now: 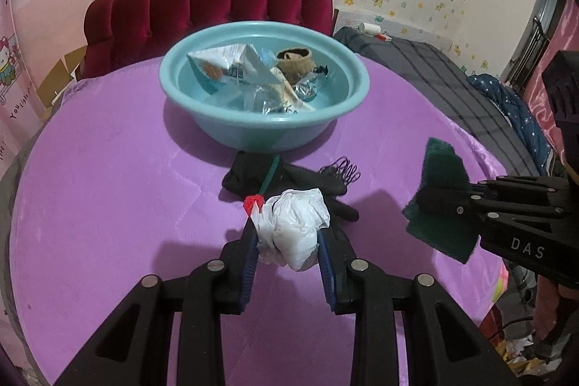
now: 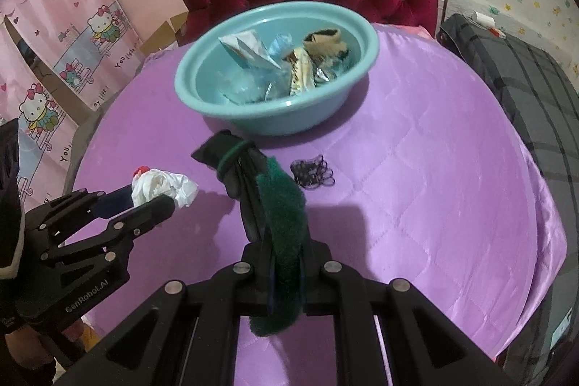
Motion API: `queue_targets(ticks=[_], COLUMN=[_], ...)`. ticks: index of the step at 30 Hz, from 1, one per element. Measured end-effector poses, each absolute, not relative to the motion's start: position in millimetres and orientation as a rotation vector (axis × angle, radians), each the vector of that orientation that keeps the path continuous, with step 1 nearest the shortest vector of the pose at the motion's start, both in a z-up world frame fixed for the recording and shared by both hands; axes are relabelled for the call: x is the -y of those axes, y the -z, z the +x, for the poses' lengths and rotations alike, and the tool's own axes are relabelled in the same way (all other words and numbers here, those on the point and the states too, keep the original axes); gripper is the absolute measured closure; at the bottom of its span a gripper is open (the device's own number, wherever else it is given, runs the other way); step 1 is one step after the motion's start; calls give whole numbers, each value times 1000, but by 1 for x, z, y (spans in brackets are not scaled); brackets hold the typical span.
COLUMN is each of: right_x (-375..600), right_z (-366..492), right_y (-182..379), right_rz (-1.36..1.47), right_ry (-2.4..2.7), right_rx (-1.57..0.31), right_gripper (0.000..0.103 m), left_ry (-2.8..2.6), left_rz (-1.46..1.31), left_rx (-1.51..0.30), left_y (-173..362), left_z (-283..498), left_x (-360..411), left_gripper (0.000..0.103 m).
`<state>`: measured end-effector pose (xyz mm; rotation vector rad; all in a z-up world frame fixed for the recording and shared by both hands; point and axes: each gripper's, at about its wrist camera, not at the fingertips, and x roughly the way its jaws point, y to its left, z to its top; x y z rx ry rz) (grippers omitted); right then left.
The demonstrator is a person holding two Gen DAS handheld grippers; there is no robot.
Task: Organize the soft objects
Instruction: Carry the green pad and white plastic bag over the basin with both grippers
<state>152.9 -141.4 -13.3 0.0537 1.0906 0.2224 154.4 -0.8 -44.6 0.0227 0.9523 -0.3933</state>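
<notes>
My left gripper (image 1: 287,234) is shut on a crumpled white plastic bag (image 1: 295,227) and holds it above the purple table (image 1: 108,187). It also shows in the right wrist view (image 2: 159,189). My right gripper (image 2: 284,241) is shut on a dark green scouring pad (image 2: 284,216), held on edge; the pad also shows in the left wrist view (image 1: 439,198). A teal basin (image 1: 264,129) at the far middle holds wrappers, foil and a tan sock. A black glove (image 1: 286,181) with a green band lies in front of the basin.
A bunch of black hair ties (image 2: 313,172) lies on the table right of the glove. A red velvet chair (image 1: 210,13) stands behind the table. A dark plaid bed (image 1: 452,78) lies to the right. Hello Kitty panels (image 2: 61,60) cover the left wall.
</notes>
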Motion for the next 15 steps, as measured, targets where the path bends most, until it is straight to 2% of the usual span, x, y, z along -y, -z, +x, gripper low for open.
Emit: queue_targets(ticks=[15], right_x=[135], right_z=[208], right_y=[-14], right_rz=[39], right_ry=[-283], right_rx=[-1055], right_gripper=[93], left_ry=[406], left_rz=[11], left_rx=[-903], left_y=[12], left_z=[205], left_x=[13], left_gripper=[69])
